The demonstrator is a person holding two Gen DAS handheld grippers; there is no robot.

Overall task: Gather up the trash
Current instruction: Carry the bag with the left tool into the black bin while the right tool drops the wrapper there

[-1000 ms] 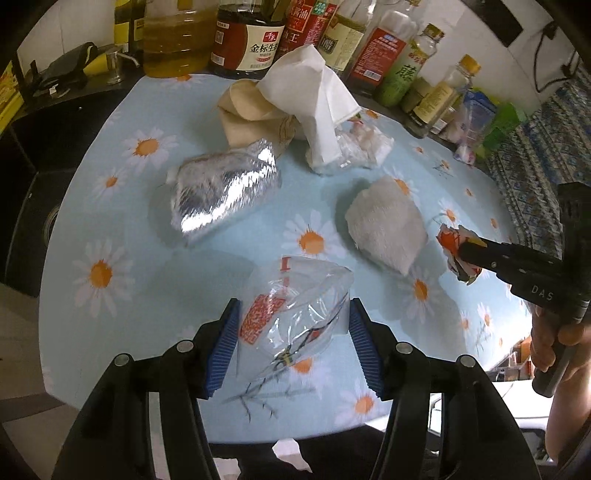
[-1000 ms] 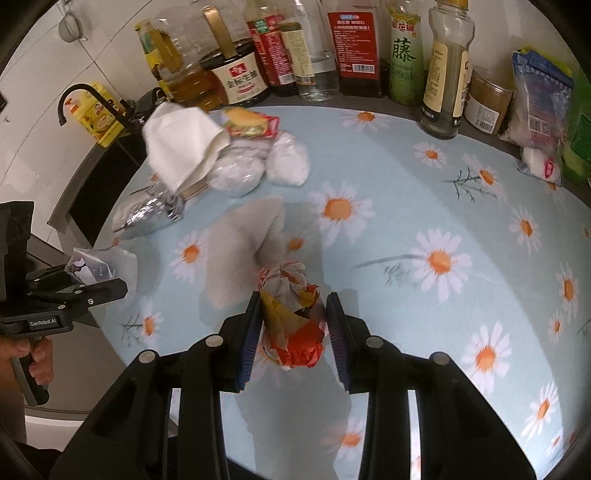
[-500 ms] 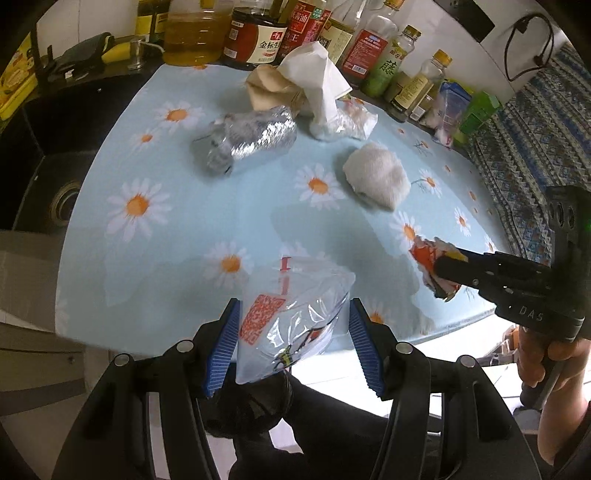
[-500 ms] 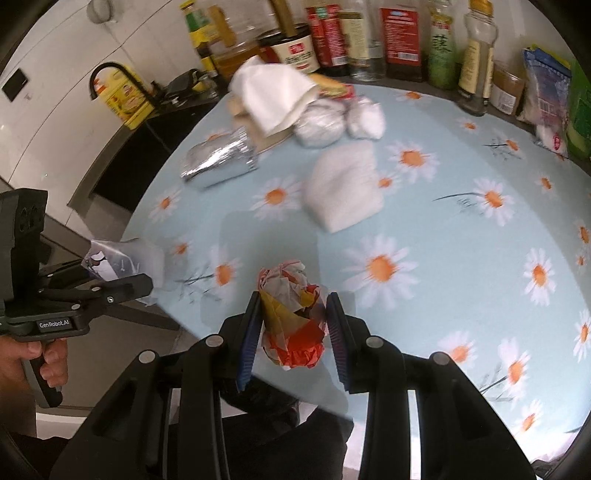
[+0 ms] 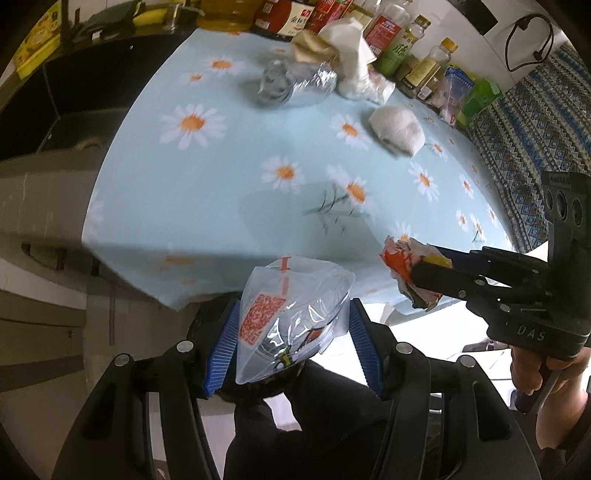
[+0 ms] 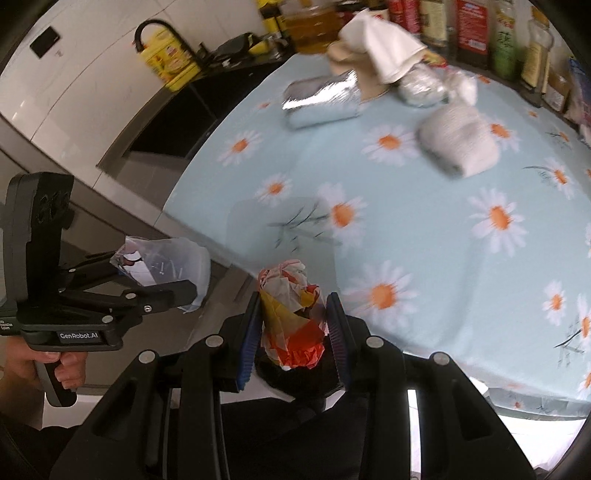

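Note:
My left gripper is shut on a clear plastic bag with a red printed code, held off the near edge of the table. It also shows in the right wrist view. My right gripper is shut on a crumpled red, yellow and white wrapper, also past the table edge; the wrapper shows in the left wrist view. On the daisy tablecloth lie a foil packet, a white wad, and white and tan paper.
Sauce and oil bottles line the table's far edge. A dark sink counter is at the left, a patterned cloth at the right. A dark rounded object sits below both grippers.
Both grippers have pulled back from over the table to beyond its near edge, each still holding its piece of trash. The table items have not moved.

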